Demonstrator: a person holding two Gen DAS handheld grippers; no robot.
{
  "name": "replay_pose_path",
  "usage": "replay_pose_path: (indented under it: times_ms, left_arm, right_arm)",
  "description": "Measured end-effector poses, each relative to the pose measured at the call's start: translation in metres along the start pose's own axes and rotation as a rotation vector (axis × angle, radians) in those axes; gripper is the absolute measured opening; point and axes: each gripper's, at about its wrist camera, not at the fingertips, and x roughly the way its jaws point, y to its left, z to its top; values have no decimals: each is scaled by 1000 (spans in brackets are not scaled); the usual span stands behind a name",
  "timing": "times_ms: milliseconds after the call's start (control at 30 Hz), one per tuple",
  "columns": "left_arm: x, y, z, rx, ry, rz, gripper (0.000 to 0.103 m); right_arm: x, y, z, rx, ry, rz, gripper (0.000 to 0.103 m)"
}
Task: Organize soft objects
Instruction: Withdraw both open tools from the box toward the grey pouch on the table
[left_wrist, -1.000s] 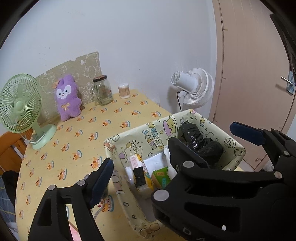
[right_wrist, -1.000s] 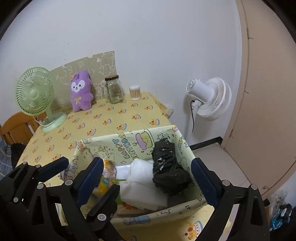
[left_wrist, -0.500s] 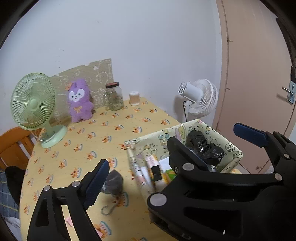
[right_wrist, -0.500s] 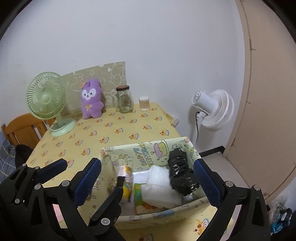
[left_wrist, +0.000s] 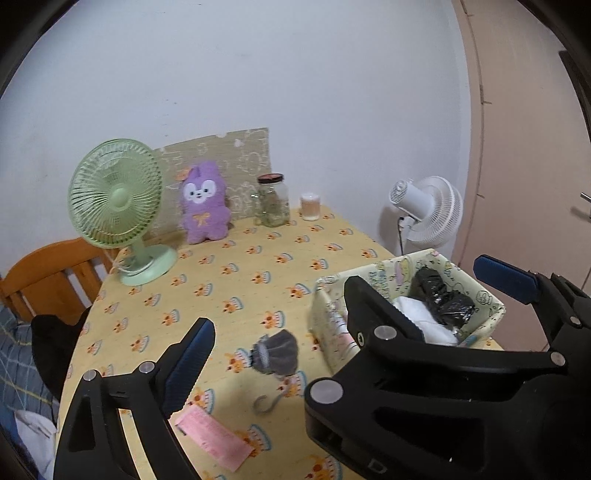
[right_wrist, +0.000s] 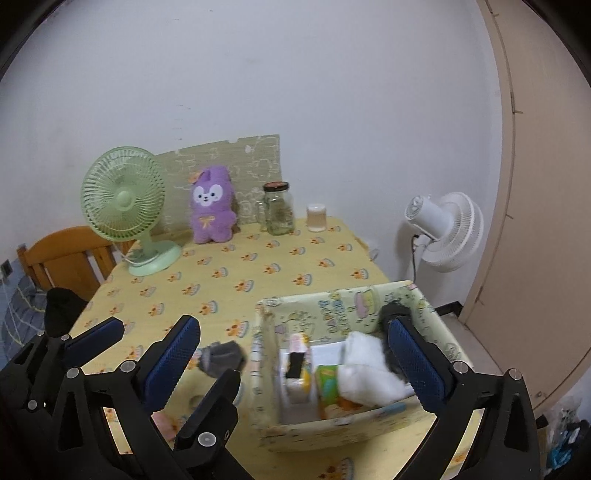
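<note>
Soft objects: I count one grey pouch (left_wrist: 275, 351) on the table (left_wrist: 236, 266), just ahead of my left gripper (left_wrist: 343, 302), plus one white bundle (right_wrist: 367, 373) and one black bundle (left_wrist: 441, 297) inside the patterned basket (right_wrist: 332, 430).
Basket place: ahead and right of my left gripper, directly between my right gripper's (right_wrist: 291, 354) fingers.
Far end: one purple plush (right_wrist: 213, 205), one green fan (right_wrist: 123, 206), one glass jar (right_wrist: 279, 208), one small cup (right_wrist: 317, 218).
Left view only: one pink slip (left_wrist: 212, 437) below the left finger.
Right view only: the basket's packets, blurred.
Left gripper: jaws opening, nothing between them, pointing down over the table.
Right gripper: fully spread, pads clear of the basket, tilted down.
</note>
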Motion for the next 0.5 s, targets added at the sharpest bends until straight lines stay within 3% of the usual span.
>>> replay_pose_path:
  times_ms: [500]
  left_arm:
    - [-8, 43, -30, -94, 24, 90, 94]
  right_arm:
    - [8, 48, -18, -43, 25, 103, 103]
